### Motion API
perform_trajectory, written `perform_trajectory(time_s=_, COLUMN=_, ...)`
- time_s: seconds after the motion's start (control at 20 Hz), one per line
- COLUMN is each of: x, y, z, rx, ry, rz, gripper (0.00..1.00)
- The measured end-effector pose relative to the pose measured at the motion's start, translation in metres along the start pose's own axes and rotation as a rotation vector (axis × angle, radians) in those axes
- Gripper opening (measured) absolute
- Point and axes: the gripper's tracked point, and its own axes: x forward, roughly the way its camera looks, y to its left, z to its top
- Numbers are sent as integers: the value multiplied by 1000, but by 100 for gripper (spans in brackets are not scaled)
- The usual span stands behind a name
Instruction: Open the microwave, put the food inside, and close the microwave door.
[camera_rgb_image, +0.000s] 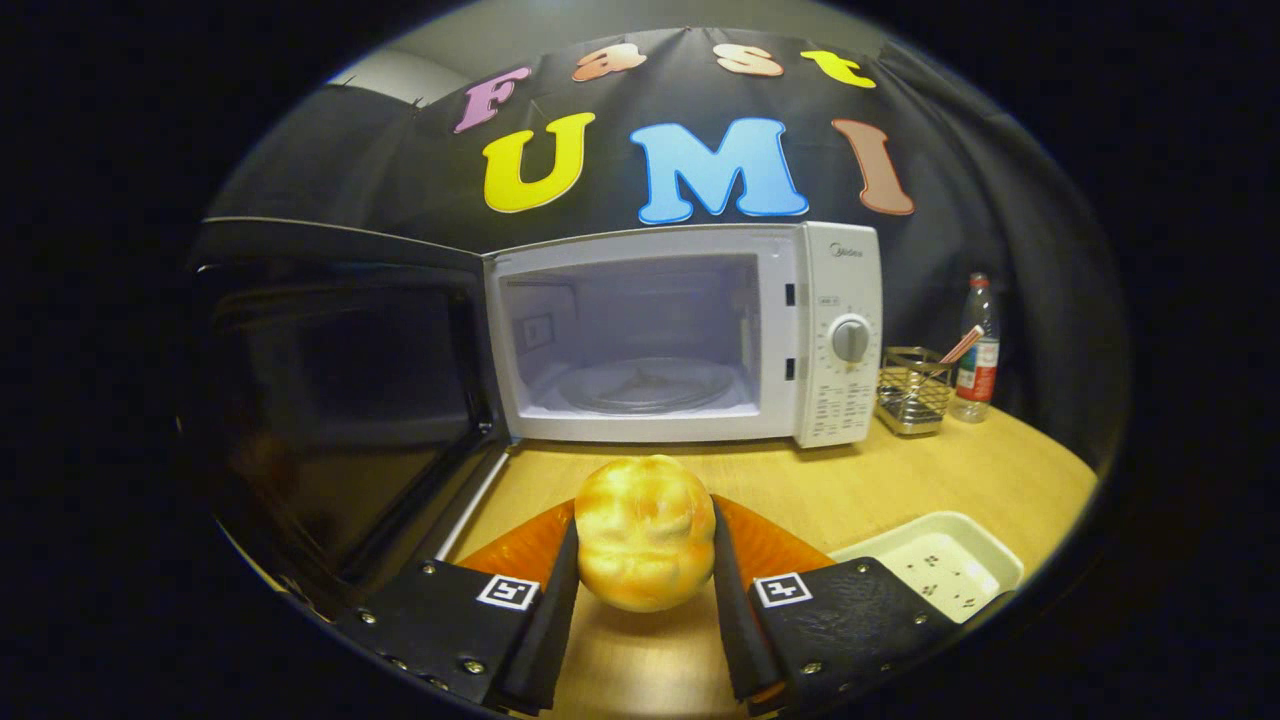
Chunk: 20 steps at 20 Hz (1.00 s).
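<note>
The microwave (680, 335) stood with its door (340, 400) already swung wide, its turntable (645, 385) bare, so loading and closing remained; the gripper (645, 560) was clenched on the bread roll (645, 530), both fingers pressing its sides, just in front of the microwave's open mouth

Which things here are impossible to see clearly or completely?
- Bread roll: its sides are covered by the jaws of the gripper shut on it.
- Microwave panel text: too small.
- White tray: cut off by the gripper.
- Bottle label: too small.
</note>
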Motion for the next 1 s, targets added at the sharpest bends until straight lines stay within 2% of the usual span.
perform_trajectory(time_s=0.1, x=19, y=8, z=4, rx=64, ry=20, rz=25, gripper=63)
perform_trajectory(time_s=0.2, x=36, y=11, z=9, rx=61, ry=30, rz=27, gripper=63)
perform_trajectory(time_s=0.35, x=59, y=27, z=24, rx=120, ry=13, rz=81, gripper=63)
perform_trajectory(time_s=0.6, x=121, y=33, z=52, rx=207, ry=-13, rz=86, gripper=63)
perform_trajectory(time_s=0.8, x=160, y=41, z=56, rx=292, ry=-24, rz=99, gripper=63)
perform_trajectory(time_s=1.0, x=185, y=44, z=69, rx=286, ry=-67, rz=86, gripper=63)
